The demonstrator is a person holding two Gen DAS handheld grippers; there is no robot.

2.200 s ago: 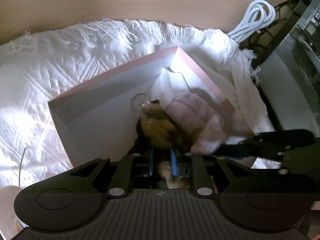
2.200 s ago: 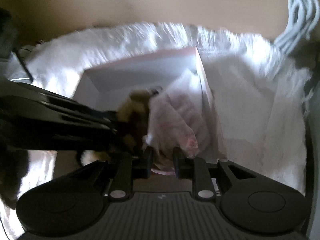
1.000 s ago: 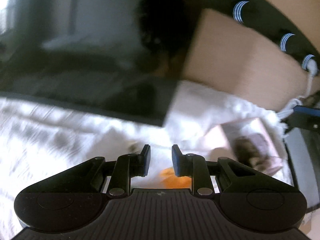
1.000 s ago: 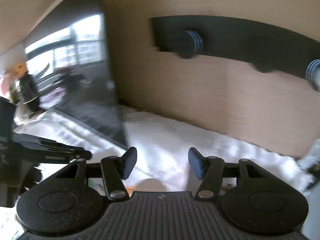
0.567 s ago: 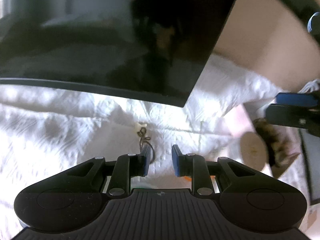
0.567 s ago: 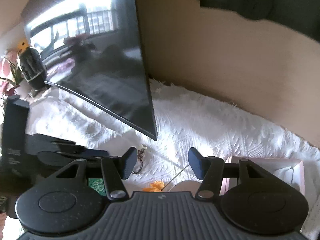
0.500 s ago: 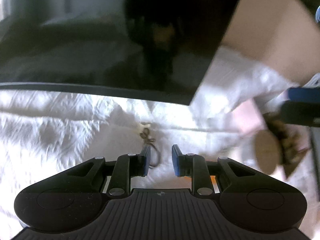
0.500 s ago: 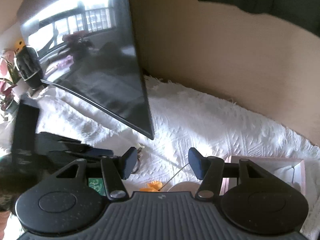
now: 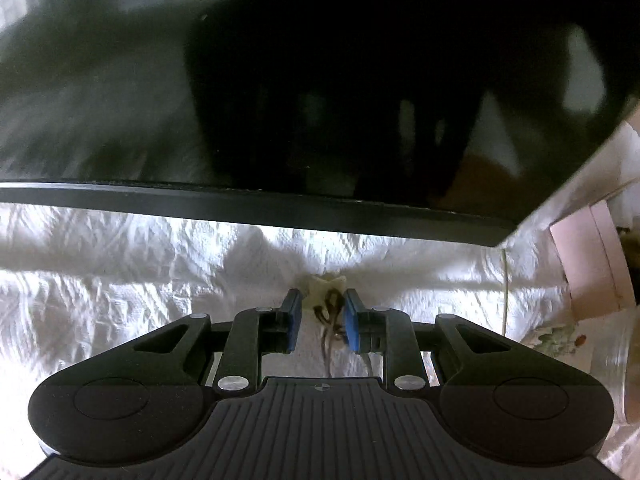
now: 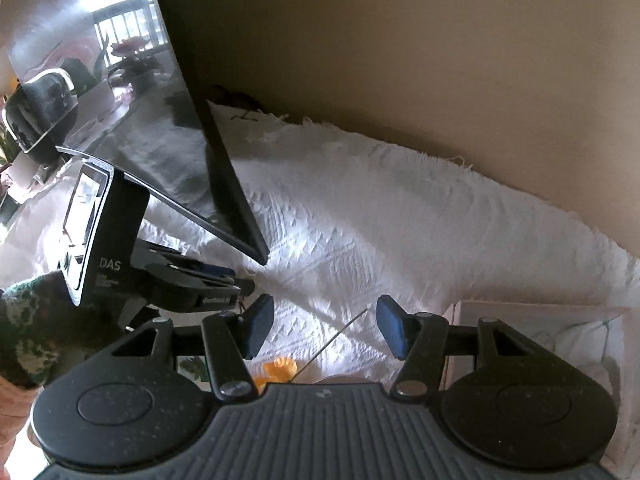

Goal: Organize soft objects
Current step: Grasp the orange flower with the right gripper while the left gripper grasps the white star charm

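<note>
My left gripper (image 9: 320, 314) is low over the white textured cloth (image 9: 120, 280), its jaws a little apart around a small cream pouch with a brown string bow (image 9: 326, 296); I cannot tell whether the pads touch it. The left gripper also shows in the right wrist view (image 10: 216, 284). My right gripper (image 10: 324, 326) is open and empty above the cloth. The pink box (image 9: 588, 268) sits at the right, with a dark furry toy (image 9: 632, 248) at its edge. The box also shows in the right wrist view (image 10: 540, 312).
A large dark monitor (image 9: 320, 80) stands on the cloth just behind the pouch; its edge shows in the right wrist view (image 10: 224, 176). An orange flower on a thin stem (image 10: 280, 370) lies under my right gripper. A beige wall (image 10: 440, 60) backs the table.
Both grippers let go of the furry toy and the pink toy in the box and swung left. My left gripper has come down around the small pouch below the monitor.
</note>
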